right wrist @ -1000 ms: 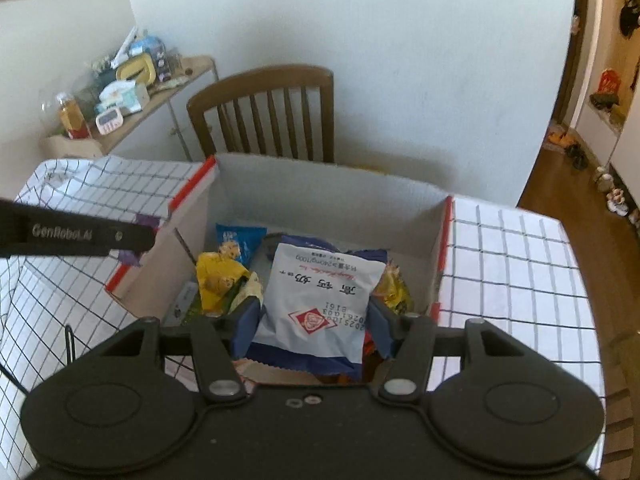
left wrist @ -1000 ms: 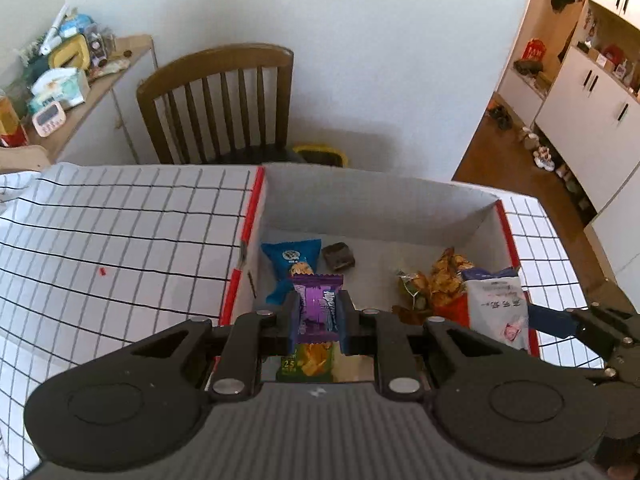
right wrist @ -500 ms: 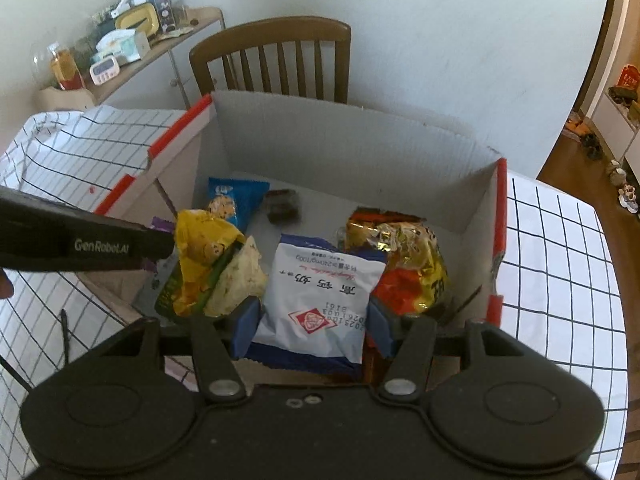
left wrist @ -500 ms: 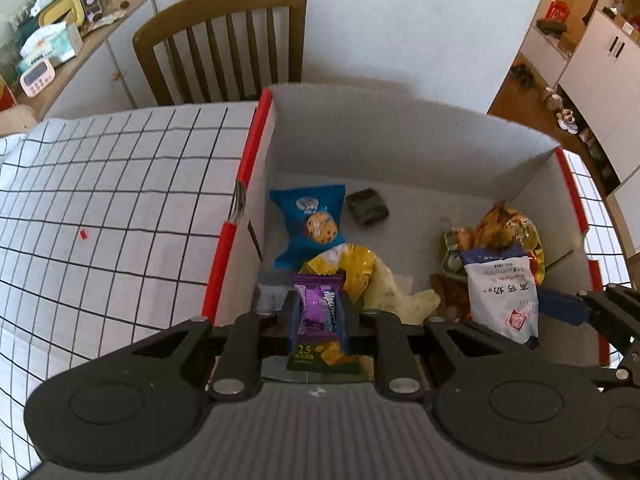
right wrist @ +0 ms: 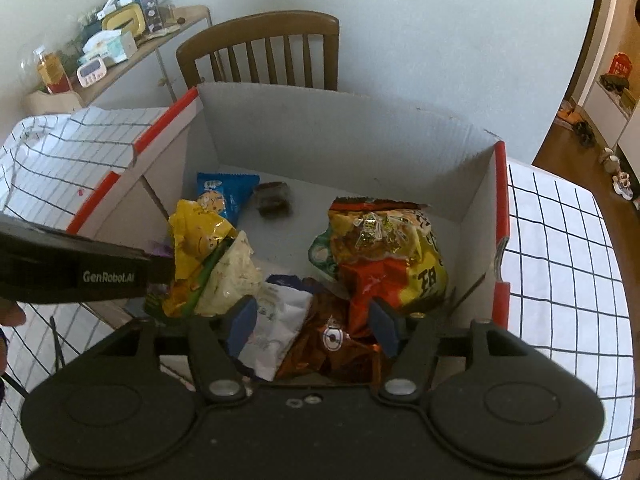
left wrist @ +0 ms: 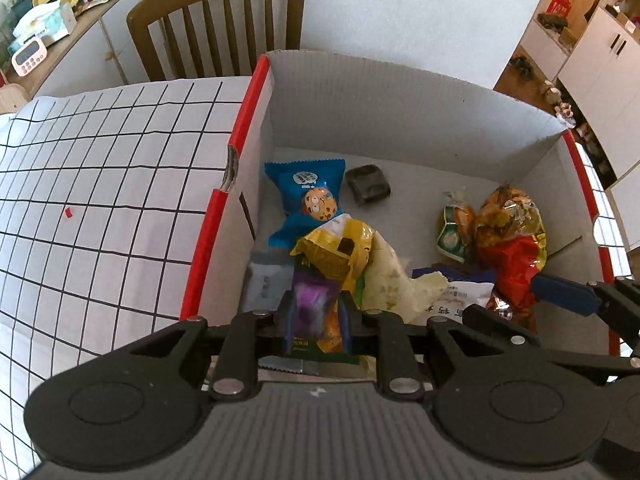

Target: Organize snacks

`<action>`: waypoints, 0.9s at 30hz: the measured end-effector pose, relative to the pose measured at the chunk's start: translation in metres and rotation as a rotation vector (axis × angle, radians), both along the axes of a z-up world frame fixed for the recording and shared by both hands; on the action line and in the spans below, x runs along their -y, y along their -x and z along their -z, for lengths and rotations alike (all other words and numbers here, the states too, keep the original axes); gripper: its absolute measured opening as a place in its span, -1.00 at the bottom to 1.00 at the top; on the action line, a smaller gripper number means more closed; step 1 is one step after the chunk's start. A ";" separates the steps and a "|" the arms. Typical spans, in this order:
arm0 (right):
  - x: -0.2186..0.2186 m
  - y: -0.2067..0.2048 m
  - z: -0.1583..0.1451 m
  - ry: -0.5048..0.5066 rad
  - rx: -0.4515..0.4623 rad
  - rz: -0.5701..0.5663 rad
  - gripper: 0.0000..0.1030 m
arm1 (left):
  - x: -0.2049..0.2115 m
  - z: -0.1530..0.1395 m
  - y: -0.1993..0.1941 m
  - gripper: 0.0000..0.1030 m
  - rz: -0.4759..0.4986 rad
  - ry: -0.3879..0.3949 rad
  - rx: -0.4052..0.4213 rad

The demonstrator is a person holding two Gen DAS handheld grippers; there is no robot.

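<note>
Down in the cardboard box [left wrist: 400, 120], our left gripper [left wrist: 316, 316] is clamped on a purple snack packet [left wrist: 310, 308], while our right gripper [right wrist: 312, 320] stands apart over the white pouch [right wrist: 280, 320] lying loose among the bags. Both look light, crinkly, slippery foil; we'd pinch the flat sealed edges.

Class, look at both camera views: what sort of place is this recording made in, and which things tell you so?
Most likely a home dining area: a wooden chair behind a table with a checked tablecloth, a cluttered sideboard, and white cupboards off a hallway.
</note>
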State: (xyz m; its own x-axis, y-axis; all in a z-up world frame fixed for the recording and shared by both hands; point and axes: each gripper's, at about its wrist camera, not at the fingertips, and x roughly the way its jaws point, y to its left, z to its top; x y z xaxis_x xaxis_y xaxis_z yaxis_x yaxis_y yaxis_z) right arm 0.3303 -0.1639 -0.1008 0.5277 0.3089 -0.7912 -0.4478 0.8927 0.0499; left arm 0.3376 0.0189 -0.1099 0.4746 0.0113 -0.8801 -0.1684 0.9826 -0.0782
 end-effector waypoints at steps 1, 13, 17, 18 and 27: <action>0.001 0.001 -0.001 -0.006 -0.001 0.004 0.22 | 0.000 -0.002 0.001 -0.50 -0.003 0.002 0.004; 0.009 0.025 -0.030 -0.060 0.043 0.014 0.74 | -0.002 -0.032 0.032 0.22 0.014 -0.010 0.102; 0.016 0.036 -0.041 -0.079 0.061 0.025 0.91 | -0.002 -0.043 0.045 0.29 0.022 -0.016 0.139; 0.019 0.039 -0.045 -0.085 0.068 0.027 0.93 | -0.002 -0.045 0.049 0.29 0.024 -0.013 0.148; 0.040 0.069 -0.068 -0.169 0.111 0.028 1.00 | 0.001 -0.072 0.088 0.62 0.044 -0.017 0.246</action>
State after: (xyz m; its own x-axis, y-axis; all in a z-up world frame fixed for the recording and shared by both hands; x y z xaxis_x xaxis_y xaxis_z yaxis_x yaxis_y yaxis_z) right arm 0.2609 -0.2041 -0.0331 0.6190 0.4163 -0.6660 -0.4343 0.8880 0.1515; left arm 0.2496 0.0177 -0.0378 0.6752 -0.0004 -0.7376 -0.1036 0.9900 -0.0954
